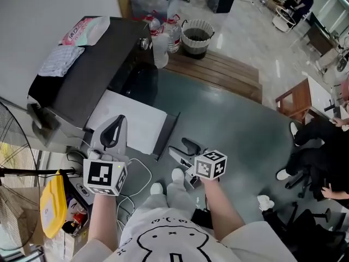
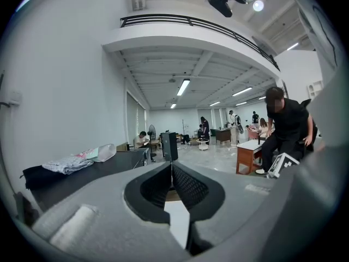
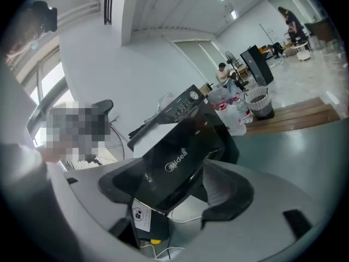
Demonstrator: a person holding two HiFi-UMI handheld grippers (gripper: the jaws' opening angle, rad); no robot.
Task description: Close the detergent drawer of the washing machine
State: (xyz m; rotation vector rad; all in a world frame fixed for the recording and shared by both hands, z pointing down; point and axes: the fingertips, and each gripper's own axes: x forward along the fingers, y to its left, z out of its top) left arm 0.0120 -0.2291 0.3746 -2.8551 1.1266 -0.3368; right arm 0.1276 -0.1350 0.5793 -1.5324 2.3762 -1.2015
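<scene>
Grey plastic left tongs (image 1: 117, 125) are pressed together with nothing in them. The right tongs (image 1: 182, 149) are spread wide and empty, and the glossy black door (image 3: 174, 157) only shows beyond their gap. Up and to the left stands the dark-topped white washing machine (image 1: 87, 81). Its grey detergent drawer (image 1: 42, 121) looks to be the piece jutting from the front's left end, long axis pointing outward. The left tongs sit nearer, so I'd say a straight push inward.
</scene>
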